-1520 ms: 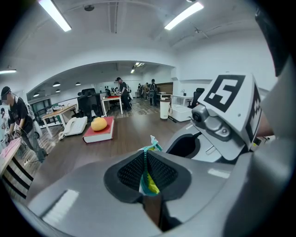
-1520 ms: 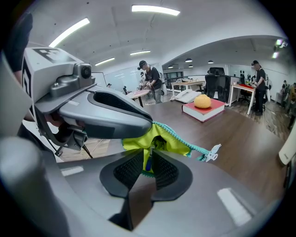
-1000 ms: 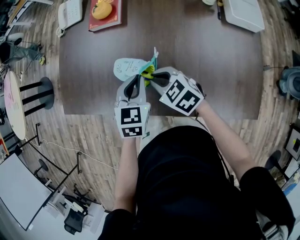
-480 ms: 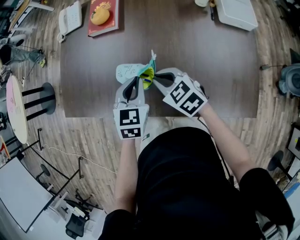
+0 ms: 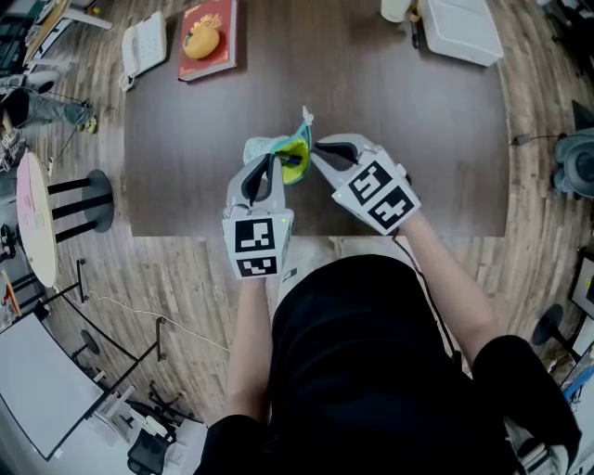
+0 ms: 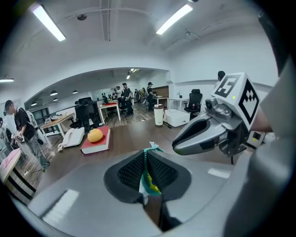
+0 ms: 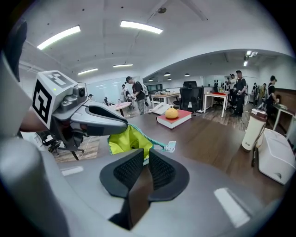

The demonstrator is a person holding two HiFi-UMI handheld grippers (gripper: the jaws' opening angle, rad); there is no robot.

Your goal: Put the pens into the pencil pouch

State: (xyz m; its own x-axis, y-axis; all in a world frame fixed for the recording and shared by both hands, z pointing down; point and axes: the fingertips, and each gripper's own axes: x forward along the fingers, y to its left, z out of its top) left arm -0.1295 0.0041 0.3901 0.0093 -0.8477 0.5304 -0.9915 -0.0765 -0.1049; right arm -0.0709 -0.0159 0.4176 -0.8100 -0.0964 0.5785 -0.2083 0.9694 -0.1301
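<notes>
The pencil pouch [image 5: 290, 150], pale outside with lime lining and a teal zipper, hangs between both grippers above the table's near edge. My left gripper [image 5: 270, 160] is shut on one side of its mouth; in the left gripper view the zipper edge [image 6: 148, 176] is pinched between the pads. My right gripper [image 5: 313, 148] is shut on the opposite edge, and the right gripper view shows the lime lining [image 7: 124, 141] and the zipper pull [image 7: 169, 147] just past its jaws [image 7: 144, 157]. The mouth is pulled slightly apart. I see no pen in either gripper.
On the dark table [image 5: 408, 130], a red book with an orange fruit [image 5: 206, 37] and a white phone [image 5: 144, 42] lie far left. A white box [image 5: 461, 28], a cup [image 5: 397, 9] and a thin dark object [image 5: 414, 30] are far right.
Both grippers have risen with the pouch and shifted a little away from me. The pale body that lay spread on the table is now bunched up between them.
</notes>
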